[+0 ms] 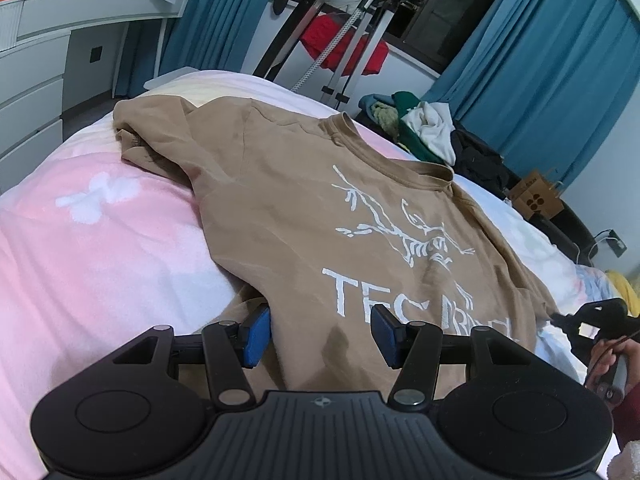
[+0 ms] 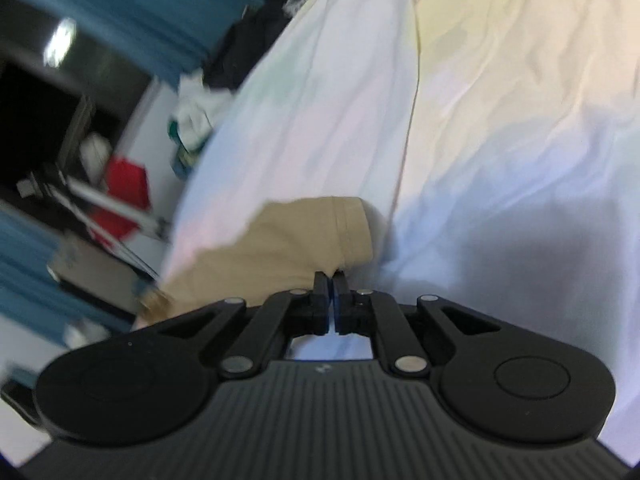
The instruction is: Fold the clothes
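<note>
1. A heap of clothes [image 1: 432, 128] sat at the bed's far right edge, with a cardboard box [image 1: 536, 200] near it. Nothing blocked the shirt.
2. The tan T-shirt [image 1: 320, 216] lay spread on the pink bed [image 1: 100, 232].
3. Left claw [image 1: 320, 338] was wide open over the near hem; right claw [image 2: 331, 280] was pinched tight on the sleeve [image 2: 320, 232].
4. Blue curtains [image 1: 552, 72] and a white counter [image 1: 80, 12] stood far off.

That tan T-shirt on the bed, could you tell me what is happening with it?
A person with a gripper in each hand is folding it. The tan T-shirt lies spread on the pastel bedspread. The left gripper is open over its hem, and the right gripper is shut on a sleeve.
</note>
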